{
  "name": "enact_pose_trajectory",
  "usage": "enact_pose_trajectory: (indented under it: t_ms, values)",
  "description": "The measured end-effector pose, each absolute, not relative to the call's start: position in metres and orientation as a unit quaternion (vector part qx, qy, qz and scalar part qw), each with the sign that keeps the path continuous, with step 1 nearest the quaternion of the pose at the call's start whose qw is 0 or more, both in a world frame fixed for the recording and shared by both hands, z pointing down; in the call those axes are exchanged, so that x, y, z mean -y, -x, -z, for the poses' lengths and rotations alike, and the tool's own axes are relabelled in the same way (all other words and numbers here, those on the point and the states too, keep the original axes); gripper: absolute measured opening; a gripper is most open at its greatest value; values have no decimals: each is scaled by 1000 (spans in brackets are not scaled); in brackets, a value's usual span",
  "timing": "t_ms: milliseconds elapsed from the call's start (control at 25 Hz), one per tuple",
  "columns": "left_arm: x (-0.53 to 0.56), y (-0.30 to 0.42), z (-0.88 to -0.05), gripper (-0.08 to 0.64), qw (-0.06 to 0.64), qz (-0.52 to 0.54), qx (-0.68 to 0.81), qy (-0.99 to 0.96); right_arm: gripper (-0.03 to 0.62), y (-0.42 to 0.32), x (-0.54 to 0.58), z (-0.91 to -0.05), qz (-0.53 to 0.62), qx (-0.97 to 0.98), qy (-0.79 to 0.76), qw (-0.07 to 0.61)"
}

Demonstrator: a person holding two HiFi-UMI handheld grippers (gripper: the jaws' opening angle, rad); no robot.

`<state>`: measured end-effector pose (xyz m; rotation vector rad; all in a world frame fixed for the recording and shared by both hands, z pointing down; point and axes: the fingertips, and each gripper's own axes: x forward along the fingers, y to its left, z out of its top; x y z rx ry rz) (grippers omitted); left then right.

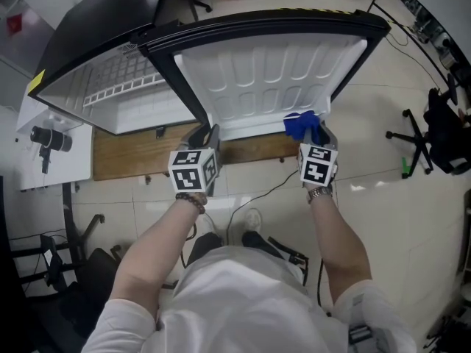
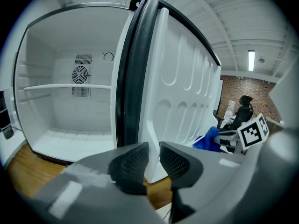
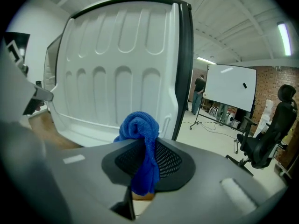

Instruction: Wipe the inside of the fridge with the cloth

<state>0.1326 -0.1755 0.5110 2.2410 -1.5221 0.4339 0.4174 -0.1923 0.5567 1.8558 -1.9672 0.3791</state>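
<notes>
Pale floor tiles [image 1: 383, 197] fill the head view. The open fridge [image 1: 125, 101] sits at ten o'clock and its fridge door [image 1: 272, 79] swings out to twelve. Your left gripper [image 1: 207, 132] meets the door's bottom corner at eleven, and the blue cloth [image 1: 300, 125] rides your right gripper [image 1: 318, 134] at two.

Left gripper view: the jaws are nipped onto the door's white corner edge at six o'clock. The fridge's bare shelf [image 2: 65, 86] is at nine.

Right gripper view: the jaws pinch the cloth [image 3: 140, 129] dead centre and its bunched end pokes up. The door liner spreads from ten to twelve, and an office chair [image 3: 268, 139] stands at three.
</notes>
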Motion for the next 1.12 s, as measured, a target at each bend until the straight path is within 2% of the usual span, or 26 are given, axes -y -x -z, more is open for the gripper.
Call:
enact_pose_trajectory:
  t_ms: [280, 560, 880, 1120]
  values:
    - [176, -133, -511, 80, 203, -149, 542, -802, 64, -371, 159, -516, -122, 752, -629, 153]
    - [177, -132, -512, 81, 215, -144, 535, -804, 64, -287, 148, -480, -104, 813, -558, 127]
    - [176, -133, -513, 83, 220, -145, 527, -808, 64, -209, 161, -483, -105, 847, -502, 139]
    - [177, -133, -513, 83, 219, -144, 524, -810, 64, -191, 169, -510, -118, 845, -492, 173]
